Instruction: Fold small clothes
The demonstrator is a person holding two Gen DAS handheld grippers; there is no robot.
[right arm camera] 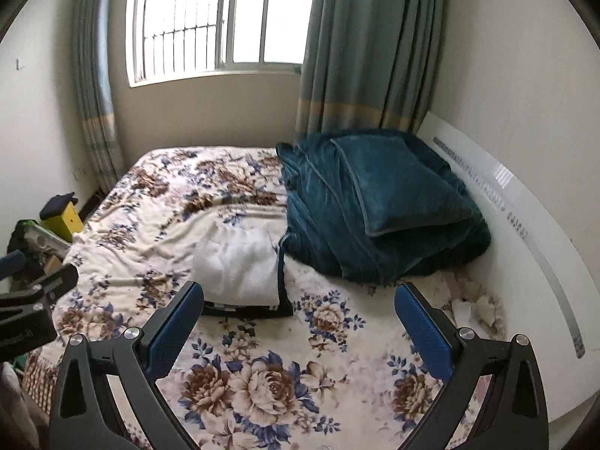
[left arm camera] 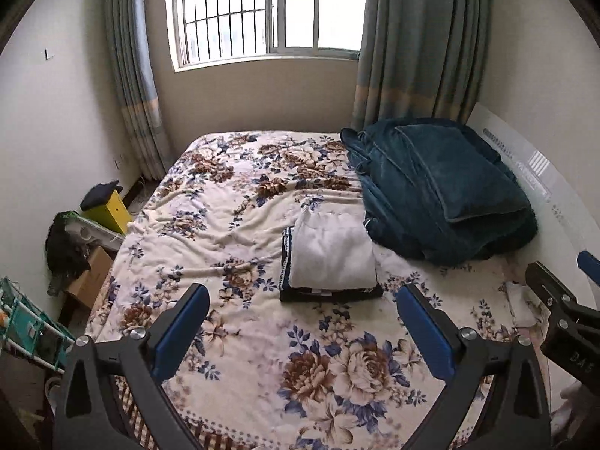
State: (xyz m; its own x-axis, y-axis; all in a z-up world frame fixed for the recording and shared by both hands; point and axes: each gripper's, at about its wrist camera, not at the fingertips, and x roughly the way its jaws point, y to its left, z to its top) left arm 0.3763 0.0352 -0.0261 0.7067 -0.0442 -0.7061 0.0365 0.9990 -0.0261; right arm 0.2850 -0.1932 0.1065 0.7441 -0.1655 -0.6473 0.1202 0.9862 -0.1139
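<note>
stack position: folded clothes stack (left arm camera: 330, 262) seen just above centre in the left wrist view, and left of centre in the right wrist view (right arm camera: 240, 273), lying on the floral bedspread (left arm camera: 262, 356)
stack make-up: white folded piece (left arm camera: 332, 251) on top, dark folded piece (left arm camera: 330, 294) under it, edges showing at front and left; further layers between cannot be told
direction from jaws: stack lies ahead of both grippers, not touched by either; slightly right of the left gripper (left arm camera: 303, 309) midline, up and left of the right gripper (right arm camera: 299, 305) midline
long axis: stack is judged to run roughly away from the cameras, toward the window (left arm camera: 262, 11), short edge facing the jaws
nearer side: hard to call; stack sits close to the right gripper's left finger (right arm camera: 176, 322) in frame, so the right is judged marginally nearer
left jaws: spread wide, nothing held
right jaws: spread wide, nothing held
count, grippers: 2
count, folded pieces visible: 2 for certain
count, unfolded small clothes: none clearly seen; pale crumpled bits (right arm camera: 476, 307) at right edge of bed cannot be identified
other: one teal blanket heap (left arm camera: 442, 191) upper right, just beside the stack; not judged part of the task
</note>
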